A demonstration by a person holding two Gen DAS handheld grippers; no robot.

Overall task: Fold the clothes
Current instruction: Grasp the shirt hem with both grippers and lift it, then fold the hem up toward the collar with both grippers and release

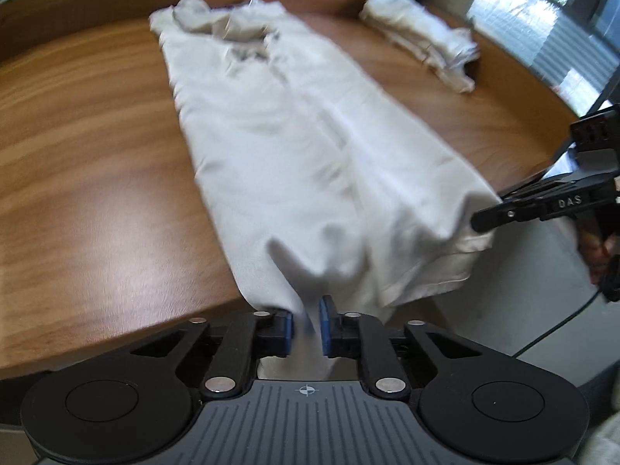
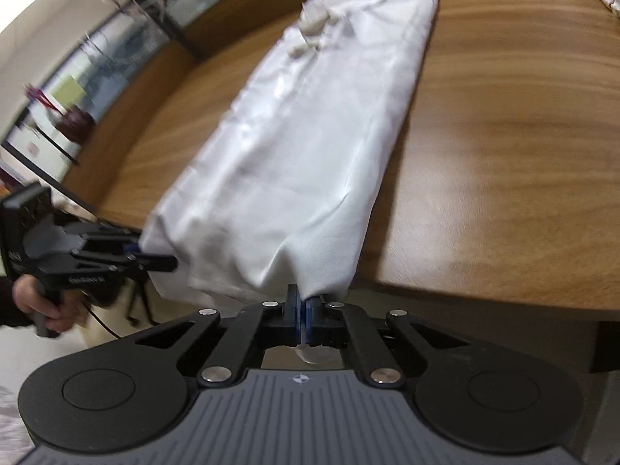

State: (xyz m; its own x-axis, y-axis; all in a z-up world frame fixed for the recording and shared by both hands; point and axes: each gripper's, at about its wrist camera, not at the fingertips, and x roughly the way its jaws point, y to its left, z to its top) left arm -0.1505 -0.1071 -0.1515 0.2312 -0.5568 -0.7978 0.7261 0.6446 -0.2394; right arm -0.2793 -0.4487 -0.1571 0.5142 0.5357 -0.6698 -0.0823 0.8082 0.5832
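Left wrist view is showing the left claw [image 1: 307, 323] pinching the near hem of the white garment [image 1: 294, 147] lying lengthwise on the tabletop [image 1: 97, 155], hem overhanging. Right claw [image 2: 301, 312] is clamping the other hem corner; the cloth is looking light, limp and slippery, best gripped at corners.

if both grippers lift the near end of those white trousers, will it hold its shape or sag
The white trousers will likely sag between the left gripper and right gripper: the cloth already bunches at both. Probably light, since the thin hem drapes over the table edge. It may slide easily on the smooth wood.
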